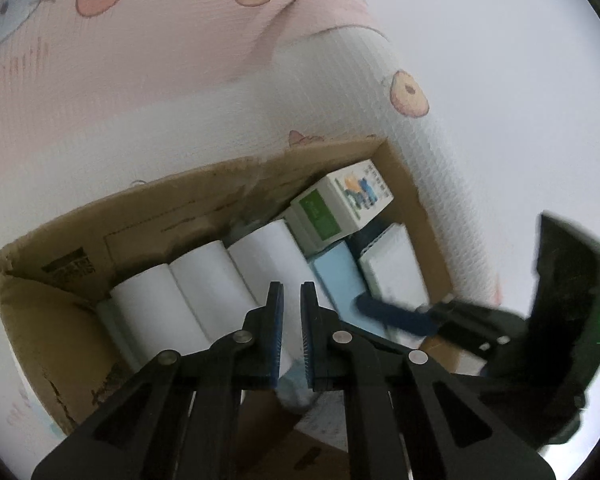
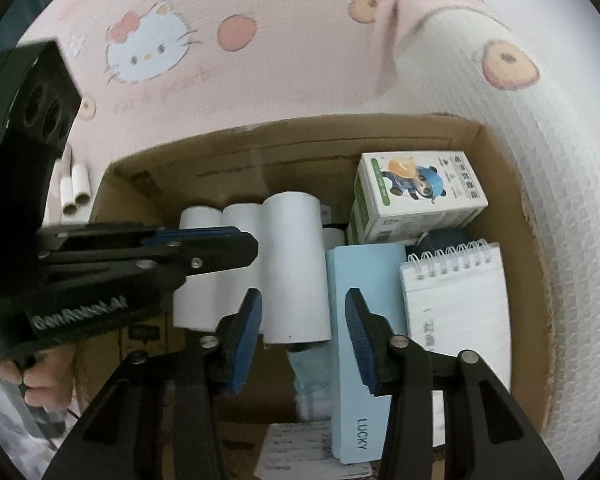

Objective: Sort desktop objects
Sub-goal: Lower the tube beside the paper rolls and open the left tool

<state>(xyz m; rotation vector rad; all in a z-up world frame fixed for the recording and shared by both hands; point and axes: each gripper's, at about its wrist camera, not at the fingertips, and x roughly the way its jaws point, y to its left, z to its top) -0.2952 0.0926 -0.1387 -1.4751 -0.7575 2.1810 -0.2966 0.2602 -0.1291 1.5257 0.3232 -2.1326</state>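
1. Left gripper sits nearest the lens: jaws nearly together, thin gap, nothing between them. It hovers over the white rolls inside the cardboard box.
2. Right gripper is over the same box, jaws partly apart and empty (pads not pressing on anything). Below the gap lie one white roll and the long light-blue box marked LUCKY.
3. Box contents: rolls in a row along the left wall; LUCKY box in the middle; spiral notepad against the right wall; printed carton with a panda cartoon in the far right corner, stacked on another carton.
4. Step, as I read it: between drops. Both grippers empty above an already packed box.
5. Two more small rolls lie outside, just off the box's far left corner. Likely next pick: the left gripper must back out of the box, open wider, and close across a roll's side.
6. Surface: quilted cloth, pink and white with cartoon cats and round fruit prints. Soft, so things may tilt. Room not visible.
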